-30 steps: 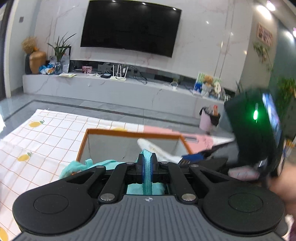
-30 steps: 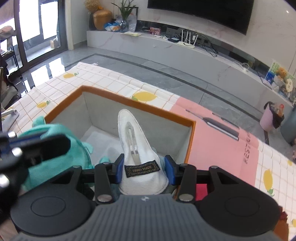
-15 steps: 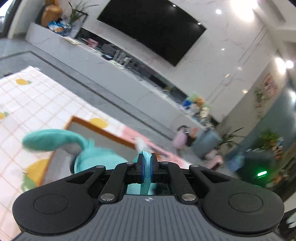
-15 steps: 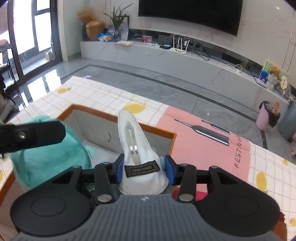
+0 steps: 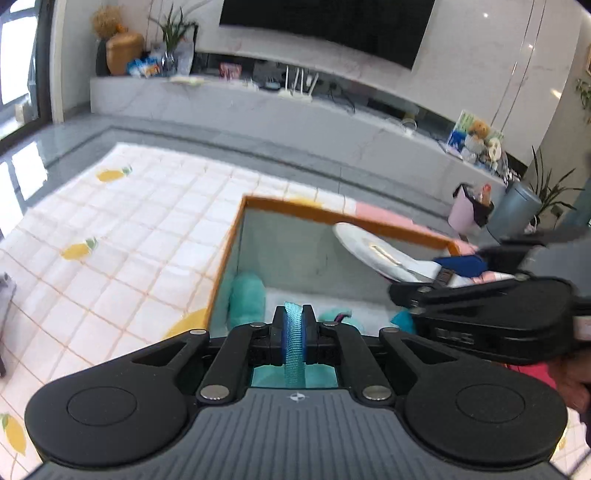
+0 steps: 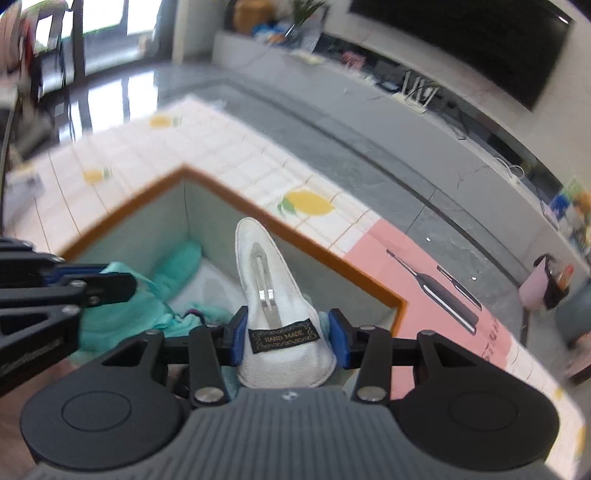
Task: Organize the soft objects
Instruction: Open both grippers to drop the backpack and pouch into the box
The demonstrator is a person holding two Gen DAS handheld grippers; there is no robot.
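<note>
Around you is a living room with a grey polished floor [image 5: 207, 144], a long pale marble media shelf [image 5: 258, 107] and a large black wall television [image 5: 325, 22] above it; spread on the floor is a white checked play mat with lemon prints and a pink panel [image 5: 122, 236]; on it stands an open grey fabric storage box with an orange rim [image 5: 280, 240]; inside lies a teal plush toy [image 5: 245, 295]; your left gripper [image 5: 294, 325] has its jaws closed on the toy's teal woven ribbon loop [image 5: 293, 332]; your right gripper [image 6: 284, 334], partly open, clasps a white quilted pointed pouch with a black "HAND MADE" label [image 6: 273, 288] over the box's near edge.
</note>
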